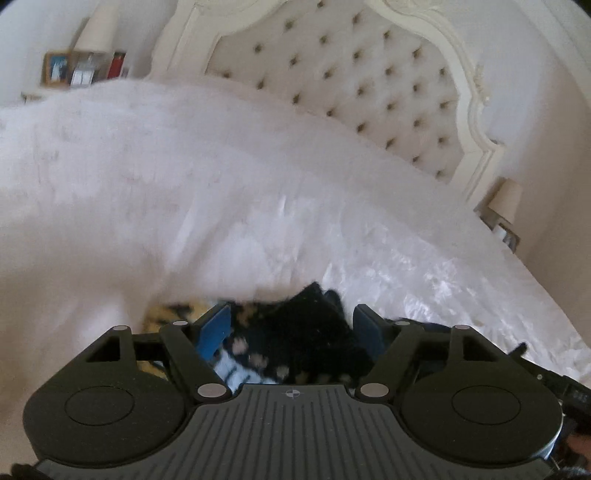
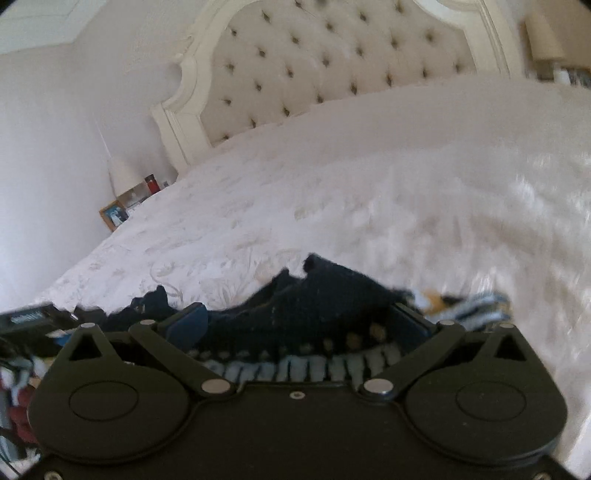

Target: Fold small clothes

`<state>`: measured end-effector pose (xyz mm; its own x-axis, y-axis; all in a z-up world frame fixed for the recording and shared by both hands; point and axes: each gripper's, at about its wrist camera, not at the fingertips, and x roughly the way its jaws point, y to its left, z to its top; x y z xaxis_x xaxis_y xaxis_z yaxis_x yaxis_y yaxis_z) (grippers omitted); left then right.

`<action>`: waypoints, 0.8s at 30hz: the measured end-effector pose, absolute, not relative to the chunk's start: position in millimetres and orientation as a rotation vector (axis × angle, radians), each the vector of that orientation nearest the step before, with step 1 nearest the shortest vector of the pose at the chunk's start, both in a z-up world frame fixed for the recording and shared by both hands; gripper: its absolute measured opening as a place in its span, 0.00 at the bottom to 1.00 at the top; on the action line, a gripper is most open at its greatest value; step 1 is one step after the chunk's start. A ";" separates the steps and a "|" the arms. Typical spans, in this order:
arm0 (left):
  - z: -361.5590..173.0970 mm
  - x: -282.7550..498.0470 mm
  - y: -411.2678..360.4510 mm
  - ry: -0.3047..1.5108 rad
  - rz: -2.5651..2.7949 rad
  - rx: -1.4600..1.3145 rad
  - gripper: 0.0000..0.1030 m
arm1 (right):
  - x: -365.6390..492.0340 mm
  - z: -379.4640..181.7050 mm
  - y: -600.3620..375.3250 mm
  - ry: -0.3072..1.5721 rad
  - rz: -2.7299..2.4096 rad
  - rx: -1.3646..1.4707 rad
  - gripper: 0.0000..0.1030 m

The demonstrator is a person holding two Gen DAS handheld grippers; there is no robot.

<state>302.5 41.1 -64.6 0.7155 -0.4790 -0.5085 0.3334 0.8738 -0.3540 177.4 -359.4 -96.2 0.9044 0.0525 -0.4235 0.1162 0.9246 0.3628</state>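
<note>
A small dark navy knit garment (image 1: 303, 332) with beige dots and a pale blue striped edge lies on the white bedspread (image 1: 184, 184). My left gripper (image 1: 291, 328) is open, its blue pads (image 1: 214, 328) on either side of the garment. In the right wrist view the same garment (image 2: 314, 306) fills the gap of my right gripper (image 2: 295, 325), which is also open with jaws wide. A yellow and black patterned cloth (image 1: 173, 310) peeks out at the left of the garment and shows in the right wrist view (image 2: 436, 299) too.
A tufted cream headboard (image 1: 351, 74) stands at the far end of the bed. Nightstands with lamps (image 1: 96, 29) and a framed photo (image 1: 57, 68) flank it. A pile of coloured clothes (image 2: 18, 398) lies at the left edge of the right wrist view.
</note>
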 end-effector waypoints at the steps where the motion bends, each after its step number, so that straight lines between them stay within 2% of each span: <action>1: -59.1 299.9 41.6 0.625 -0.456 -0.234 0.70 | 175.8 -91.9 -357.8 0.441 -0.040 0.381 1.00; 8: -49.4 274.4 23.7 0.656 -0.484 -0.085 0.70 | 160.8 -80.3 -342.3 0.481 -0.047 0.300 1.00; 16: -92.6 264.4 -8.0 0.753 -0.411 0.209 0.70 | 157.4 -97.7 -311.0 0.604 0.004 0.153 1.00; 19: -106.2 270.0 -5.4 0.777 -0.386 0.199 0.79 | 165.8 -113.5 -311.1 0.668 -0.044 0.099 1.00; 24: -112.6 275.9 -11.5 0.788 -0.354 0.204 0.84 | 167.0 -123.2 -312.5 0.655 -0.074 0.077 1.00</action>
<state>275.9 -11.5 -112.6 0.6509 -0.2343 -0.7221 0.3844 0.9219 0.0473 167.0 -312.5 -123.2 0.7908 -0.0441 -0.6105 0.0927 0.9945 0.0482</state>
